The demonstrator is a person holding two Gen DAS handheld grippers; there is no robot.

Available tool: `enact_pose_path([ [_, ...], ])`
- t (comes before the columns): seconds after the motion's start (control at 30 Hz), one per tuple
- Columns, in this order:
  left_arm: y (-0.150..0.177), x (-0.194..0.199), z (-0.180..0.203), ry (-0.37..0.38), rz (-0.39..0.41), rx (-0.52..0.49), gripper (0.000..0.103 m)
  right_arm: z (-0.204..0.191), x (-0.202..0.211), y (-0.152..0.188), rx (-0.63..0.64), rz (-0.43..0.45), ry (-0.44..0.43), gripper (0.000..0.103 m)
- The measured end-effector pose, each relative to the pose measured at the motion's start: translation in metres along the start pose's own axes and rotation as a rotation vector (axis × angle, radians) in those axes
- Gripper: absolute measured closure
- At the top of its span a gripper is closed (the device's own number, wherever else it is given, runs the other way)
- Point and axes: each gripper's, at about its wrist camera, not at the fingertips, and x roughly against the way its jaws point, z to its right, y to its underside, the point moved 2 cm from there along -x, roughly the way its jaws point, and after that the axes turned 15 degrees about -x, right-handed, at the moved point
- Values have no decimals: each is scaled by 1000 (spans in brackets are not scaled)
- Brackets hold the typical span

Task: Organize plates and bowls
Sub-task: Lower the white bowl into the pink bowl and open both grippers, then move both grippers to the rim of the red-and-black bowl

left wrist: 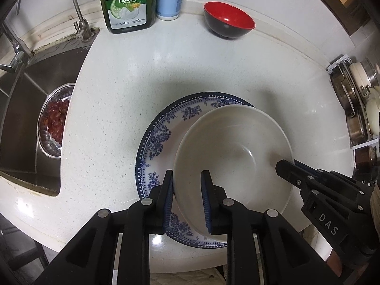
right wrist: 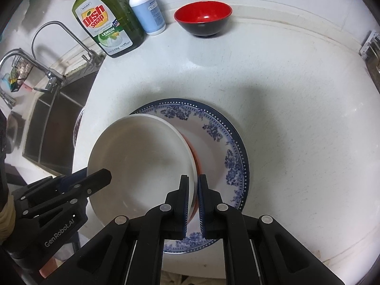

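The wide white ceramic bowl (left wrist: 234, 163) sat on the blue-patterned round plate (left wrist: 161, 137), so stacking was partly done. The right gripper (right wrist: 194, 204) pinched its rim; the left gripper (left wrist: 187, 201) straddled the opposite rim, loosened. Beyond the plate, a red-and-black bowl (left wrist: 229, 20) remained unstacked.

We hold both grippers pointing steeply down. Our left gripper (left wrist: 186, 199) has its jaws a little apart, straddling the near-left rim of the white bowl (left wrist: 237, 147), the outer pad against the wall and the inner pad standing off. Our right gripper (right wrist: 194, 201) is pinched tight on the bowl's opposite rim, its blue pads (right wrist: 186, 204) pressing both sides.
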Motion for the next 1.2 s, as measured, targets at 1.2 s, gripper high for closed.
enact_pose_path([
  [1.2, -50, 54, -4, -143, 167, -53, 43, 1, 44, -40, -25, 153, -59, 77],
])
